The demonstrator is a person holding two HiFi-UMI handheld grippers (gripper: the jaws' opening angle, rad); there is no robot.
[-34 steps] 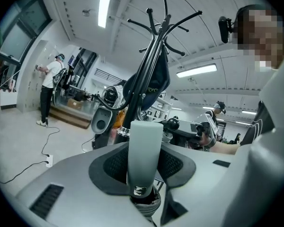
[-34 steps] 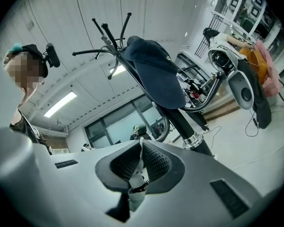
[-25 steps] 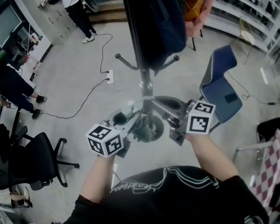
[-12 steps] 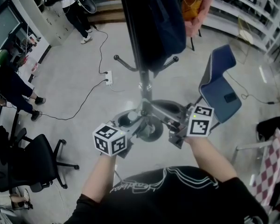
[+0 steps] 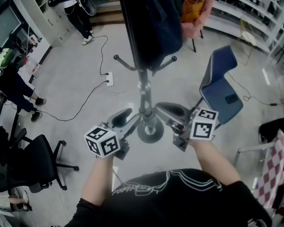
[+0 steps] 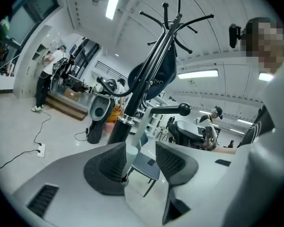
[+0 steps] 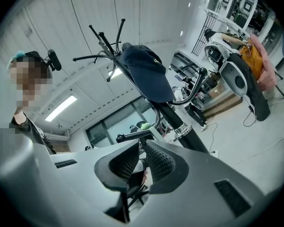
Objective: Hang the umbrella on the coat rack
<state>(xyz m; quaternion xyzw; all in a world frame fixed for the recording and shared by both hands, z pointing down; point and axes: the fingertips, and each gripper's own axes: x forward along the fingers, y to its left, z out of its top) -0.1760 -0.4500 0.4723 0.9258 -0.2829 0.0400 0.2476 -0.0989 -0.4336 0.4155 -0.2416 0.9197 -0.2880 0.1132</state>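
Observation:
A black coat rack (image 5: 141, 74) stands before me on a round base (image 5: 149, 129). The dark navy umbrella (image 5: 157, 22) hangs from its upper part, its curved handle (image 7: 195, 90) hooked on. In the left gripper view the umbrella (image 6: 160, 74) shows against the pole. My left gripper (image 5: 129, 119) is left of the pole low down; its jaws are opening wide, with nothing between them (image 6: 141, 148). My right gripper (image 5: 166, 113) is right of the pole. Its jaws (image 7: 141, 151) are opening from a narrow gap, and nothing is held.
A blue chair (image 5: 222, 86) stands to the right of the rack, a black office chair (image 5: 33, 162) at the left. A power strip (image 5: 111, 78) with cables lies on the floor behind. People stand at the left and back; shelves line the far right.
The left gripper's jaws have spread wider and it has drawn back left from the pole. The right gripper has barely shifted.

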